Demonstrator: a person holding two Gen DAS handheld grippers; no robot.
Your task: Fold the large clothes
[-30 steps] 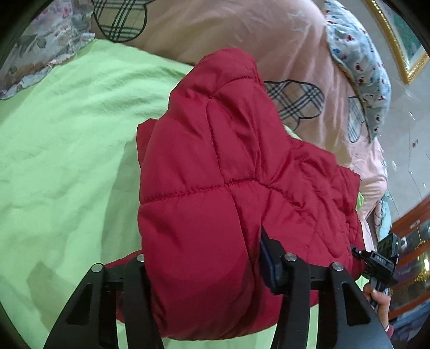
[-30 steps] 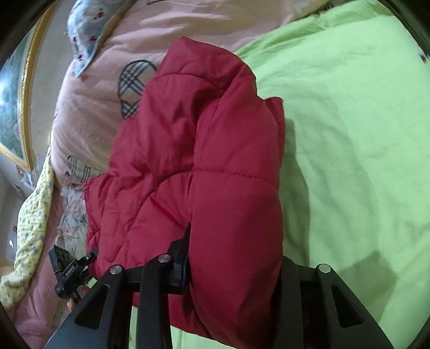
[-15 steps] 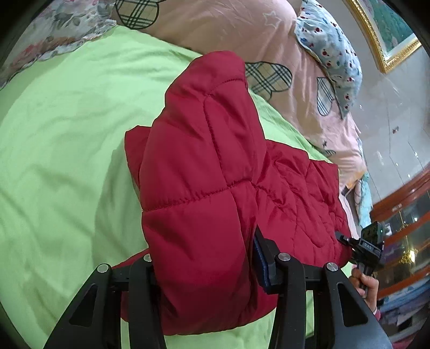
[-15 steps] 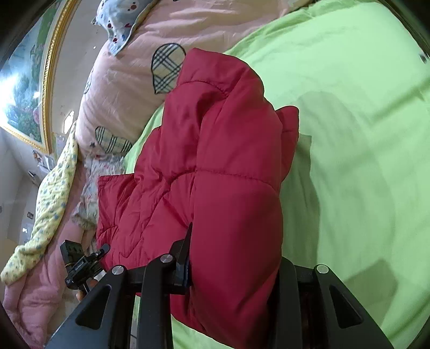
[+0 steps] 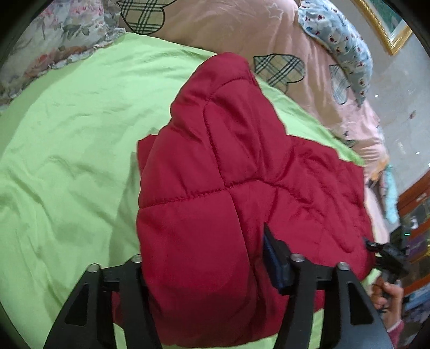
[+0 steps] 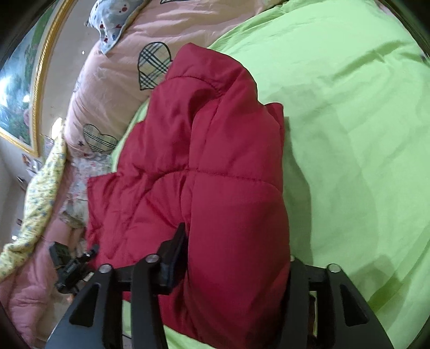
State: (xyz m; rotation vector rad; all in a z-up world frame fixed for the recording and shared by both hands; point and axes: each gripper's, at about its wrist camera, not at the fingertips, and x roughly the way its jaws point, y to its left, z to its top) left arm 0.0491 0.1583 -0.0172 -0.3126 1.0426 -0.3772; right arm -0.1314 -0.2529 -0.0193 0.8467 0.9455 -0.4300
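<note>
A red quilted jacket (image 5: pixel 215 188) lies in a thick, puffy bundle on the lime-green bedsheet (image 5: pixel 67 147), its far end bunched up toward the pink duvet with plaid hearts (image 5: pixel 228 24) at the head of the bed. In the right wrist view the same jacket (image 6: pixel 204 166) fills the middle of the frame, with the green sheet (image 6: pixel 349 120) spreading away to its right.

The left gripper (image 5: pixel 207 279) straddles the near edge of the bundle, and its jaws are opening: one finger (image 5: pixel 279 265) stands just beside the padding on the right, the other is largely hidden by the cloth on the left (whether either pad presses the fabric at this moment is hard to tell, though the cloth bulges freely between them). The right gripper (image 6: pixel 233 268) straddles the other near corner the same way, its jaws also opening with a fat fold of the jacket between them.

Each camera catches the other gripper at the frame edge, with a hand (image 5: pixel 389 295) on the handle in the left wrist view. A floral pillow (image 5: pixel 48 45) sits at the upper left, a blue patterned pillow (image 5: pixel 341 45) at the upper right, near a gold picture frame (image 5: pixel 387 29). A yellow flowered cloth (image 6: pixel 40 193) hangs at the left of the right wrist view.
</note>
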